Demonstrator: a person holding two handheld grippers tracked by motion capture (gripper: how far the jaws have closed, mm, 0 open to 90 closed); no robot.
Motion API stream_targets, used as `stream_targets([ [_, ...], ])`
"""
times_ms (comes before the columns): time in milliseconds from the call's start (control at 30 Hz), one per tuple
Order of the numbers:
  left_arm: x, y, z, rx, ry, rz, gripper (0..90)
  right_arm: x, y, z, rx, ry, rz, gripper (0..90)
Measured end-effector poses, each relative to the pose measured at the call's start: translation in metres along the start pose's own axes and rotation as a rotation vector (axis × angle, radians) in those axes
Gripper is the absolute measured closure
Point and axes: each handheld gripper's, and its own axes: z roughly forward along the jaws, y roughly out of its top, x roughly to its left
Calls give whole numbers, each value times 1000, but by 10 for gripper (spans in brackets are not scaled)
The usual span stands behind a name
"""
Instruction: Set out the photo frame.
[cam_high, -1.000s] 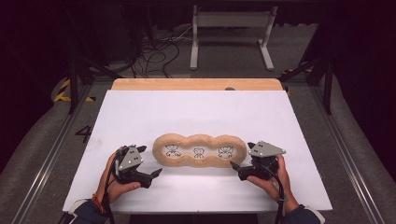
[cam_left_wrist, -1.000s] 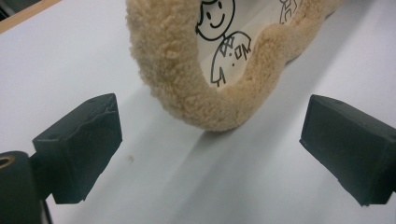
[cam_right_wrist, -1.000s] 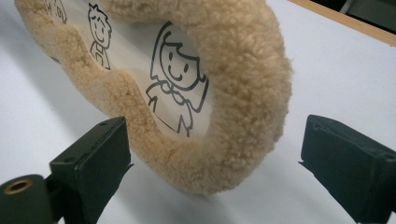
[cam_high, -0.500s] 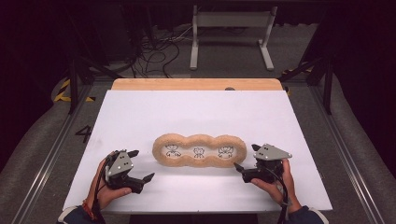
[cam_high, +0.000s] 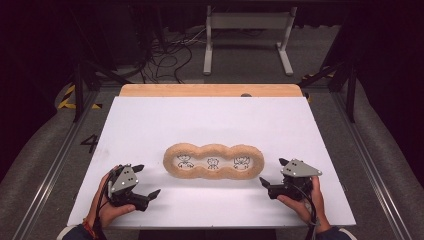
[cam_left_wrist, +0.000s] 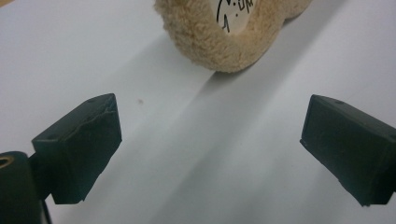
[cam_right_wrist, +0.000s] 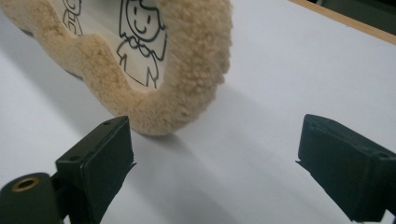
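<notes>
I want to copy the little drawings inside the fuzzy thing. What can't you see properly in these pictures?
- High view: the three drawings in the tan fuzzy three-ring tray are too small to make out.
- Left gripper view: the top edge cuts off the tray; a few black strokes of one drawing show.
- Right gripper view: the top edge crops the figure drawing, and the fuzzy rim hides its feet.
- What the small dark spot on the wooden board edge is: too small.

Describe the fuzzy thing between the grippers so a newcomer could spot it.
On the white table, near the front edge, lies a tan plush frame between both grippers. Three joined rings each surround a cartoon drawing; nothing else there is furry.
</notes>
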Motion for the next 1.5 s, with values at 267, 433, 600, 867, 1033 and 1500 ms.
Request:
stream_targets([
  [267,5,-9,-5,6,6,-21,56,-7,-11,-6,6,-23,27,101],
  [433,10,-18,-10,6,17,-47,56,-14,-19,-11,14,-40,41,100],
  [600,16,-27,-15,19,39,-58,55,-18,-27,-16,32,-66,19,97],
  [867,29,-43,-32,-15,66,-121,58,-31,-40,-17,38,-69,83,92],
  [1033,30,-39,-29,-23,67,-110,57,-29,-41,-15,43,-66,77,93],
  [1500,33,-41,-23,-7,71,-110,59,-29,-40,-17,37,-83,75,93],
])
